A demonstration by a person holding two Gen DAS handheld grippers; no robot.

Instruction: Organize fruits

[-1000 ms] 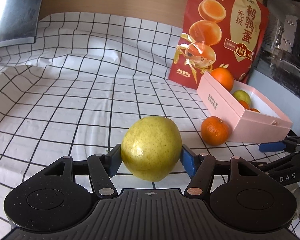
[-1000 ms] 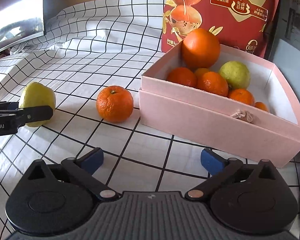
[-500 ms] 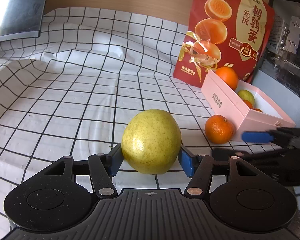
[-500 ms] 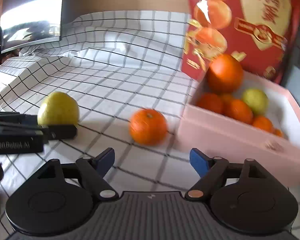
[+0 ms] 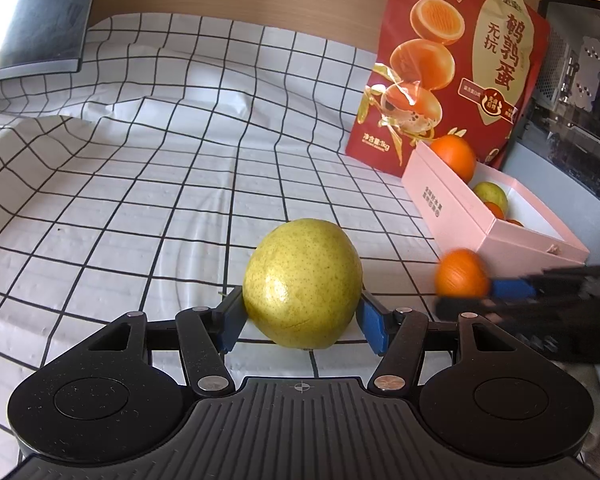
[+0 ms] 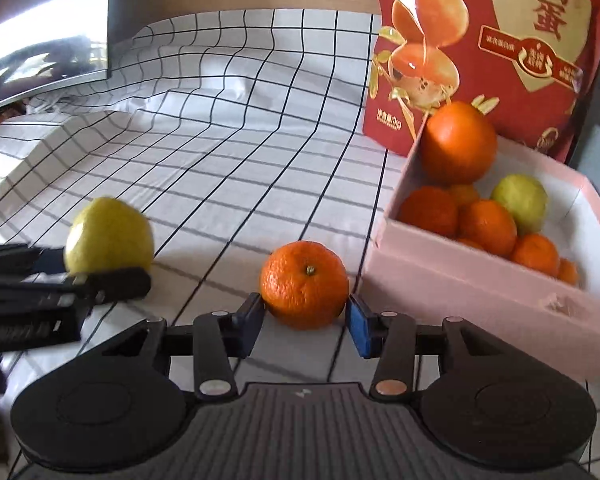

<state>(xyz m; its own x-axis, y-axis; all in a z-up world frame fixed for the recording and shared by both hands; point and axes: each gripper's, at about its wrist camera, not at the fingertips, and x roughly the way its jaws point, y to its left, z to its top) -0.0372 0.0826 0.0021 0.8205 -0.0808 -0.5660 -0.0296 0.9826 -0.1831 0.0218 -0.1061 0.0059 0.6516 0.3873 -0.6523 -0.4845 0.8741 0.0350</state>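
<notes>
A yellow-green pear [image 5: 302,284] rests on the checked cloth between the blue pads of my left gripper [image 5: 301,316], which is shut on its sides. To its right an orange mandarin [image 6: 304,284] sits in front of the pink box [image 6: 460,292]. My right gripper [image 6: 305,316] is closing on that mandarin, and both pads touch its sides. The box holds several oranges and mandarins and one green fruit [image 6: 522,202]. In the left wrist view the mandarin [image 5: 462,274] is blurred at the right gripper's fingers [image 5: 512,289]. The pear [image 6: 108,236] also shows at the left of the right wrist view.
A tall red snack bag [image 5: 452,76] stands behind the pink box [image 5: 452,208]. A dark monitor [image 5: 32,12] leans at the far left, and a dark case [image 5: 580,80] stands at the right edge. The checked cloth [image 5: 180,160] rises in folds toward the back.
My right gripper swung left from the box front to the loose mandarin, and its jaws closed from wide open onto it. The left gripper stayed put with the pear.
</notes>
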